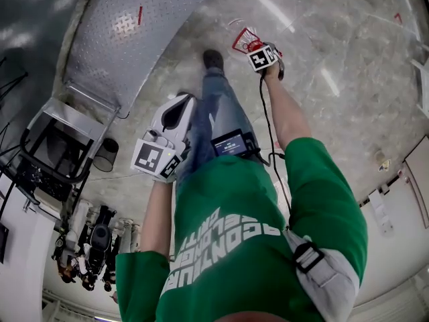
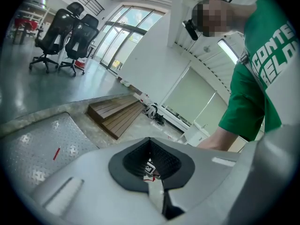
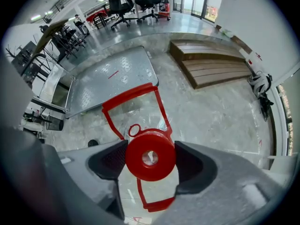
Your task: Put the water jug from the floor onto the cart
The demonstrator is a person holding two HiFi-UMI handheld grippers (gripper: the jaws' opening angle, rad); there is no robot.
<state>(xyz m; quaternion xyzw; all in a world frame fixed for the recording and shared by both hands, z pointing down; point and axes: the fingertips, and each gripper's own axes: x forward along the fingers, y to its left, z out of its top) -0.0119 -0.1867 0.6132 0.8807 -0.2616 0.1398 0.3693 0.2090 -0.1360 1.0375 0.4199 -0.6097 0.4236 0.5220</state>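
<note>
The water jug (image 1: pixel 244 40) stands on the stone floor, clear-walled with a red carry frame and a red cap (image 3: pixel 150 156). My right gripper (image 1: pixel 261 52) points straight down over it. In the right gripper view the right gripper (image 3: pixel 150 162) is open, with the cap between its two pads, which stand close at either side. The cart (image 1: pixel 127 39) is a flat metal platform lying to the jug's left, its handle (image 1: pixel 60 153) at the near end. My left gripper (image 1: pixel 181 102) hangs at the person's left side, away from the jug; in its own view the left gripper (image 2: pixel 150 139) is shut and holds nothing.
The person's leg and shoe (image 1: pixel 213 59) stand between the cart and the jug. Wooden steps (image 3: pixel 211 64) lie on the floor beyond the cart. Office chairs (image 2: pixel 65 36) stand farther off. A small dark bin (image 1: pixel 106 154) and camera gear (image 1: pixel 94 247) sit by the cart's handle.
</note>
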